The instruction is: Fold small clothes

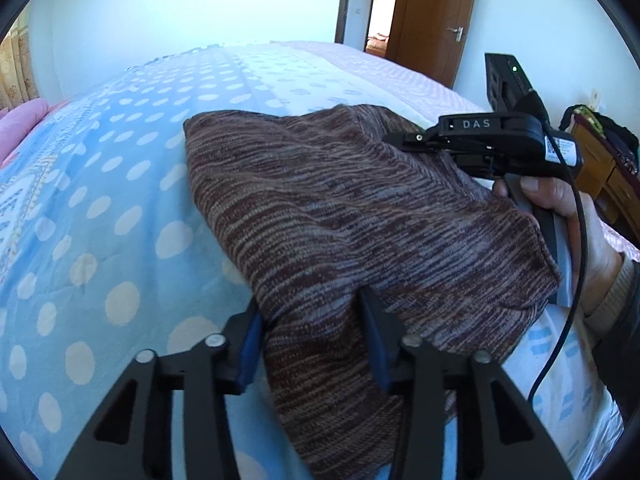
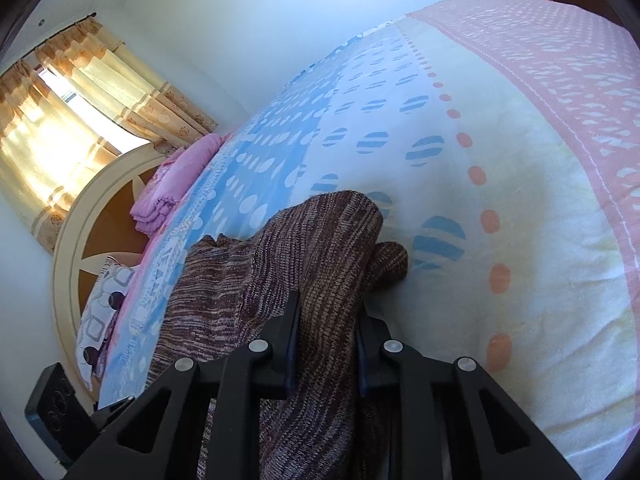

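Note:
A brown and grey striped knit garment (image 1: 360,216) lies on the bed, folded over itself. My left gripper (image 1: 312,320) has its fingers on either side of the garment's near edge, with fabric between the blue pads. My right gripper (image 2: 328,312) also holds a bunch of the same knit (image 2: 320,248) between its fingers. In the left wrist view the right gripper (image 1: 394,140) sits at the garment's far right corner, held by a hand.
The bed cover (image 1: 120,184) is blue with white dots, then white and pink (image 2: 560,100) toward the far side. A pink folded blanket (image 2: 176,184) and a pillow (image 2: 104,304) lie by the headboard. A wooden door (image 1: 432,20) and a cabinet (image 1: 600,168) stand at the right.

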Motion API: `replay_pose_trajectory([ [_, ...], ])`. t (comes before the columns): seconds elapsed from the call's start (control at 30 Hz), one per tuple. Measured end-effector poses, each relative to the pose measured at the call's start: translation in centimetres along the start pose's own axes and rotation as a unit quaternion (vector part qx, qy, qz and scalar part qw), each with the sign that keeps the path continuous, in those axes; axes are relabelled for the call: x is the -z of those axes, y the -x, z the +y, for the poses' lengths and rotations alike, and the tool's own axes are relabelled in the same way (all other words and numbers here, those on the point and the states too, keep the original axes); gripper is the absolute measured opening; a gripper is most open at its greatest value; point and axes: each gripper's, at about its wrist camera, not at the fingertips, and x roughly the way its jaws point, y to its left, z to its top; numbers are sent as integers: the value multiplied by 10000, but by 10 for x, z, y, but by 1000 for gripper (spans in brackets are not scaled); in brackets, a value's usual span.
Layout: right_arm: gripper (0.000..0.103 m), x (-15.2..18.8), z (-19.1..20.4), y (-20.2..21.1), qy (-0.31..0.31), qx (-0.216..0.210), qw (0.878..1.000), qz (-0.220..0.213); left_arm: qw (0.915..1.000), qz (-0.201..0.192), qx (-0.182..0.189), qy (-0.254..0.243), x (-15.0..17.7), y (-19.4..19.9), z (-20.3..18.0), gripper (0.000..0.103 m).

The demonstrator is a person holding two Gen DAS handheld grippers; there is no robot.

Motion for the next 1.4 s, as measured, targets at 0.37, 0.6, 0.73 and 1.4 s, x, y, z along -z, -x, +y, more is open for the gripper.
replay_pose_trajectory([
  [0.37,19,12,23,28,-21,227,9994,-269,9997,66,-148,-164,0,17,0,25],
  [0.6,19,21,48,46,12,146,9992,-385,9998,17,-102,-160,0,34,0,23],
  [0.73,19,31,68,56,76,43,9991,-407,9997,-24,-117,-199,3,47,0,23],
  [1.4,19,84,153,64,258,-625,9970,-378,9979,-357,-523,-139,50,129,34,22],
])
